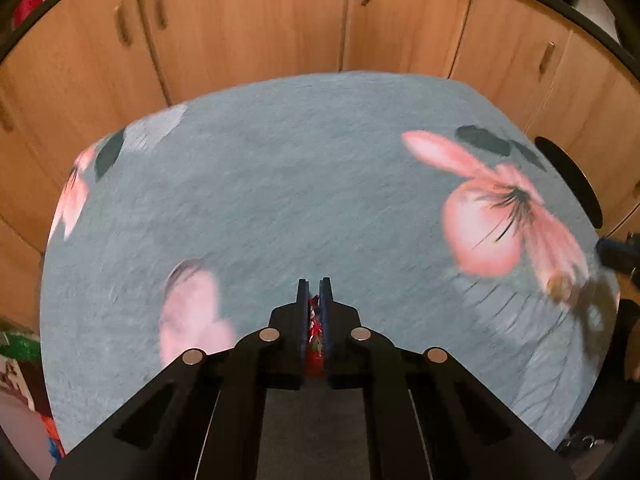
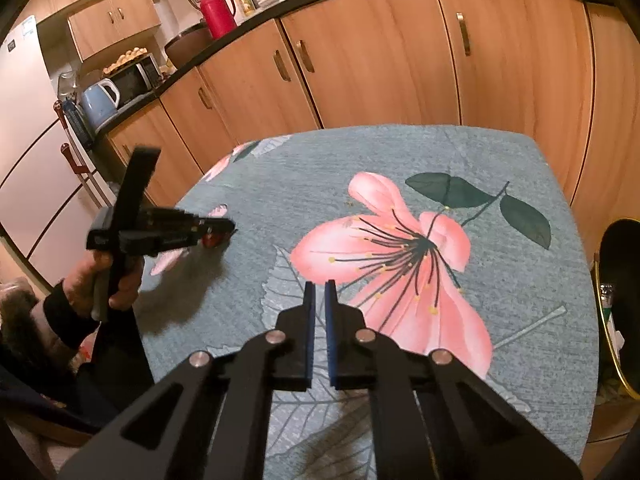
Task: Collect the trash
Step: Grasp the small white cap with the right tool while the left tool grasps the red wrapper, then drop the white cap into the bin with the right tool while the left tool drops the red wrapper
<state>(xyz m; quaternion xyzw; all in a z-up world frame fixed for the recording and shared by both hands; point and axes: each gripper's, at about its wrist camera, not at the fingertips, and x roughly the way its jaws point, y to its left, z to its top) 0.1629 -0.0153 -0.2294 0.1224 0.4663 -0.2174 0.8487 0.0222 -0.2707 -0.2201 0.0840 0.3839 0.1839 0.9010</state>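
Note:
My left gripper (image 1: 313,286) is shut on a crumpled red wrapper (image 1: 315,336) and holds it above the blue flowered tablecloth (image 1: 304,184). From the right wrist view the left gripper (image 2: 224,229) hovers over the table's left edge with the red wrapper (image 2: 212,240) under its tips. My right gripper (image 2: 319,286) hangs over the near middle of the tablecloth (image 2: 400,160) with its fingers close together and nothing between them. A small brownish scrap (image 1: 560,286) lies on the cloth at the right in the left wrist view.
Wooden cabinets (image 2: 380,52) run behind the table. A worktop holds a red thermos (image 2: 216,10), a blue kettle (image 2: 98,104) and a microwave (image 2: 136,76). A black chair back (image 2: 620,280) stands at the table's right edge. A fridge (image 2: 24,120) is at far left.

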